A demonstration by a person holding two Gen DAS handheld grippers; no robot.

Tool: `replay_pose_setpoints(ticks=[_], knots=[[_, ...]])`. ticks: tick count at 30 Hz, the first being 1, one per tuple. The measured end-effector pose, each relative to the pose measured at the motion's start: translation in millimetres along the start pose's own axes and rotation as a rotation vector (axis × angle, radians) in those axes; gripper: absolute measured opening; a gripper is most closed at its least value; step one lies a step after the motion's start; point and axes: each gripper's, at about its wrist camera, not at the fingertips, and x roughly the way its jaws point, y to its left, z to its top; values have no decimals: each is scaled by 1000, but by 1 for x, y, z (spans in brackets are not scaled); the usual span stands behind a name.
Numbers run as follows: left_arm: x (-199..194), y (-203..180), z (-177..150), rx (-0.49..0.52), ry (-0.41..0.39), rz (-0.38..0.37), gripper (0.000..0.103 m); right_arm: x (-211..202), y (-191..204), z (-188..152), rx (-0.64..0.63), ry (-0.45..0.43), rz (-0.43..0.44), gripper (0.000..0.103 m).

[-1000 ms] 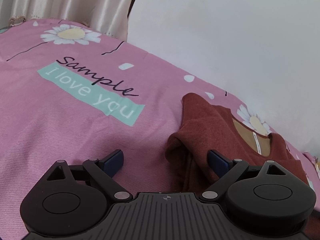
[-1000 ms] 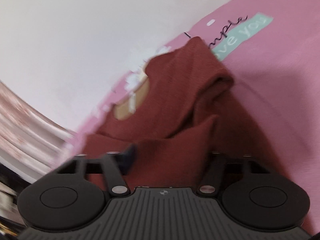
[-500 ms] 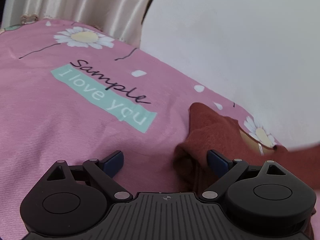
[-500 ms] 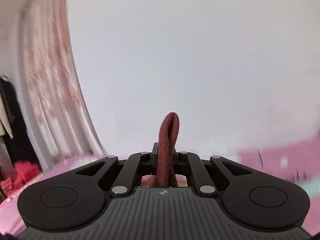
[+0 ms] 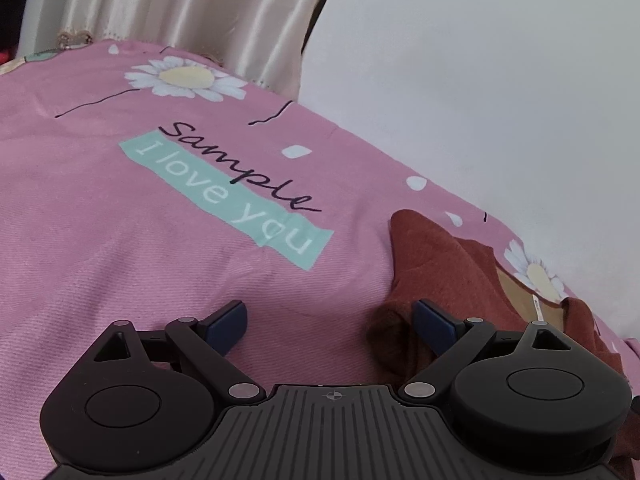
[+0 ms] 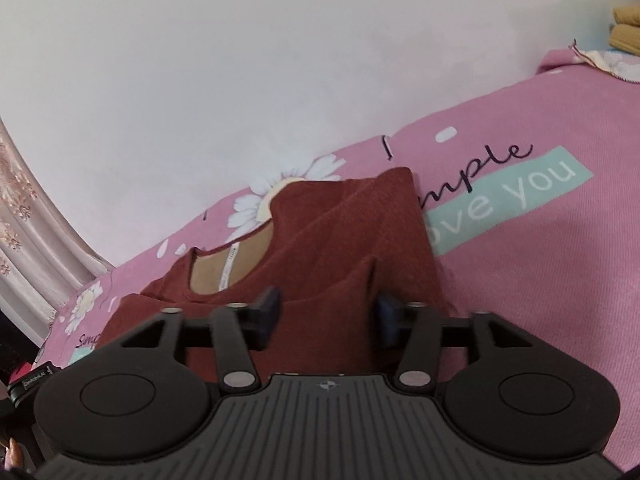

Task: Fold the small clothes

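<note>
A small rust-red knit top (image 6: 344, 240) lies on the pink bedspread (image 6: 560, 280), neck opening with a white label toward the wall, one side folded over its middle. My right gripper (image 6: 326, 314) hovers over the top's near part; its jaws are opening, the blue pads apart and pressing on nothing. In the left wrist view the same top (image 5: 444, 264) lies at the right. My left gripper (image 5: 330, 322) is open above the spread, its right pad (image 5: 434, 322) at the top's bunched edge, with only bare spread between the pads.
The bedspread (image 5: 120, 240) carries daisy prints and a teal "I love you" patch (image 5: 224, 196). A white wall (image 6: 280, 60) borders the bed's far side. Curtains (image 5: 180, 4) hang at one end; folded yellow cloth (image 6: 626, 28) rests at the other corner.
The right gripper, shut on a raised fold of the red top half a second ago, has let it go; the fold now lies across the top. The left gripper stayed put.
</note>
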Motion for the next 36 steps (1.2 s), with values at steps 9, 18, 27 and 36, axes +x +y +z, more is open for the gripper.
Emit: replay_pose_setpoints(ticks=[9, 18, 27, 36], knots=[[0, 0, 0, 2, 4, 1, 103, 0, 22, -8, -196, -10, -158, 43], [-20, -6, 27, 56, -84, 82, 103, -22, 22, 4, -192, -134, -293, 44], [-2, -76, 35, 235, -80, 29, 103, 12, 102, -25, -460, -17, -117, 61], [50, -58, 5, 239, 113, 57, 103, 9, 57, -21, -402, 45, -169, 60]])
